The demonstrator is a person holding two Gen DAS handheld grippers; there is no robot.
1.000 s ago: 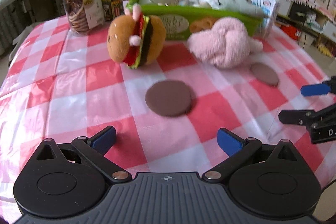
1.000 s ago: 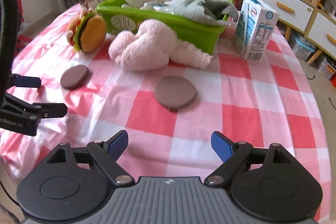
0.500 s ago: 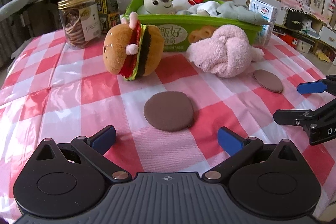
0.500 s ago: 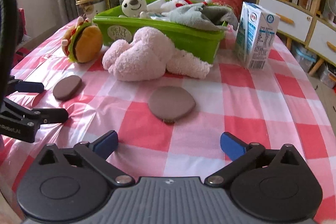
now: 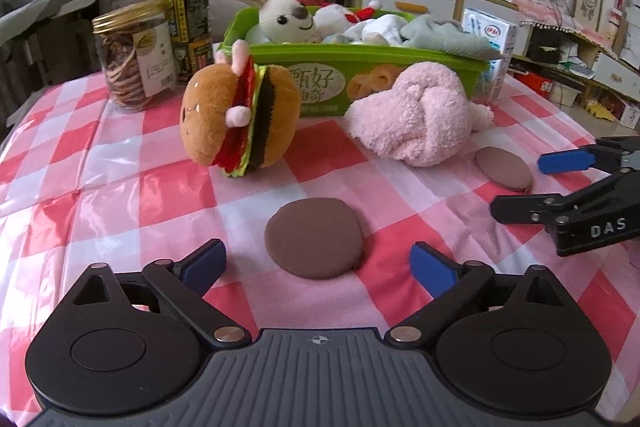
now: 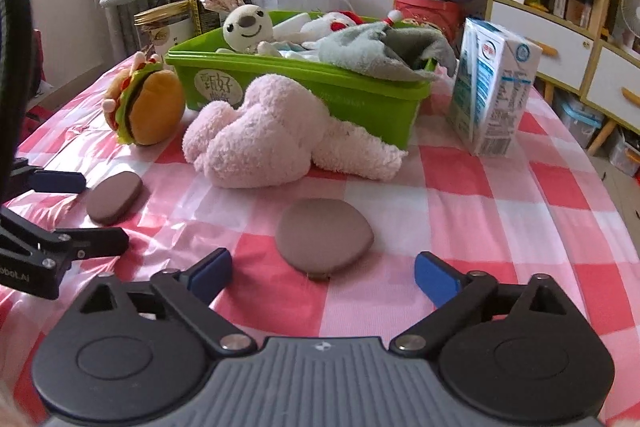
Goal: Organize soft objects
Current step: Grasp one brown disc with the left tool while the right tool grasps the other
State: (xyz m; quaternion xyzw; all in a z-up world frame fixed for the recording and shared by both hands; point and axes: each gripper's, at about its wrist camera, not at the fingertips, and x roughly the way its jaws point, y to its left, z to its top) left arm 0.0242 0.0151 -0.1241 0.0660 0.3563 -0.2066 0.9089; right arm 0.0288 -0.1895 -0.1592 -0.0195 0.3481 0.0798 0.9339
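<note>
A burger plush (image 5: 240,123) and a pink fluffy plush (image 5: 416,119) lie on the checked cloth in front of a green bin (image 5: 320,87) filled with soft toys. One flat brown pad (image 5: 314,237) lies just ahead of my left gripper (image 5: 320,263), whose wide jaws are closing with nothing pressed between them. A second brown pad (image 6: 324,237) lies ahead of my right gripper (image 6: 324,273); its jaws are also closing, and neither fingertip touches the pad. Each gripper shows at the edge of the other's view.
A cookie jar (image 5: 134,63) and a dark can (image 5: 188,23) stand at the back left of the table. A milk carton (image 6: 492,91) stands right of the bin. An office chair, shelves and drawers surround the table.
Both views have tilted upward, so the toys sit lower in the picture and more of the room shows. The right jaws stand wider than a second ago. Nothing was picked up.
</note>
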